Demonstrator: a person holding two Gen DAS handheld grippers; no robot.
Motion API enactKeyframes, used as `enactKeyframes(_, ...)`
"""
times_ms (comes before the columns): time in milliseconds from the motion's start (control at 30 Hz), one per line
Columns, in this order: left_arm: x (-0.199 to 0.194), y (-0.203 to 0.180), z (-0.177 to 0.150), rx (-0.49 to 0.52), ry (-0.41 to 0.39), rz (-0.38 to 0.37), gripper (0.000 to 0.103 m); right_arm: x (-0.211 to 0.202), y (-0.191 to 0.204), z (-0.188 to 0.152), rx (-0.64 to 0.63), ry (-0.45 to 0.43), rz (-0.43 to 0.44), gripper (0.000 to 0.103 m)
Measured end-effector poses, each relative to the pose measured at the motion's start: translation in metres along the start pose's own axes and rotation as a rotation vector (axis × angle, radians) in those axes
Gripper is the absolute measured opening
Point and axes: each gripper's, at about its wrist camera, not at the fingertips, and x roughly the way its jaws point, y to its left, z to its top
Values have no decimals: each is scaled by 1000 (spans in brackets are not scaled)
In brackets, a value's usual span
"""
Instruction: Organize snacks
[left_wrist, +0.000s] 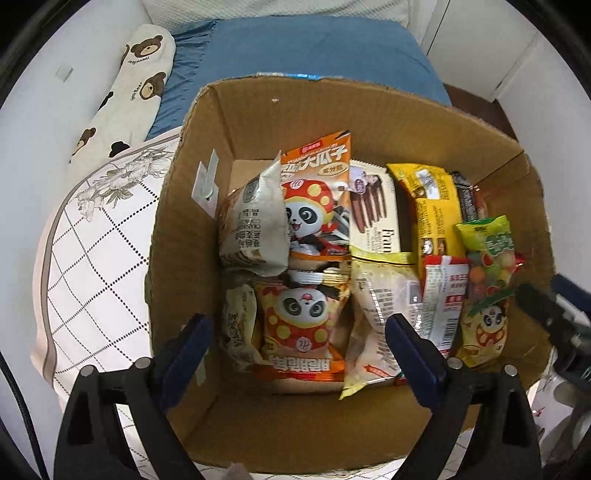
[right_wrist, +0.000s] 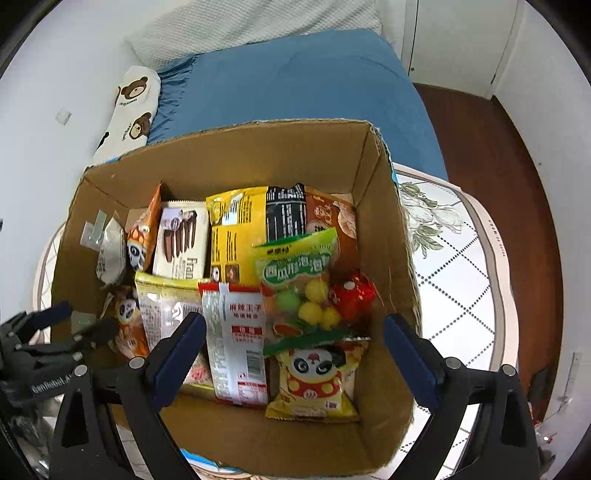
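Left gripper (left_wrist: 297, 334) released, jaws wide, hanging over an orange panda packet (left_wrist: 303, 325) without touching. Right gripper (right_wrist: 295, 338) also released, above a white-red packet (right_wrist: 236, 332) with a barcode and a yellow panda bag (right_wrist: 314, 380). All snacks inside the cardboard box (right_wrist: 229, 155): a green candy bag (right_wrist: 299, 266), a white packet (right_wrist: 181, 240) showing chocolate sticks, letters "Fran" readable, a yellow pack (right_wrist: 236, 221). Outside the box, a quilted white cover (right_wrist: 454, 266), a blue sheet (right_wrist: 295, 81), a bear-print pillow (left_wrist: 140, 74).
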Motion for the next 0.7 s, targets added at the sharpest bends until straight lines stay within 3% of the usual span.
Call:
enactKeyframes(200, -13, -5, -11, -7, -55, -9, 96, -11, -5, -18, -11, -28, -39, 99)
enactKeyframes(700, -91, -20, -56, 15, -278, -4, 96, -73, -3, -59, -17, -140, -8, 99)
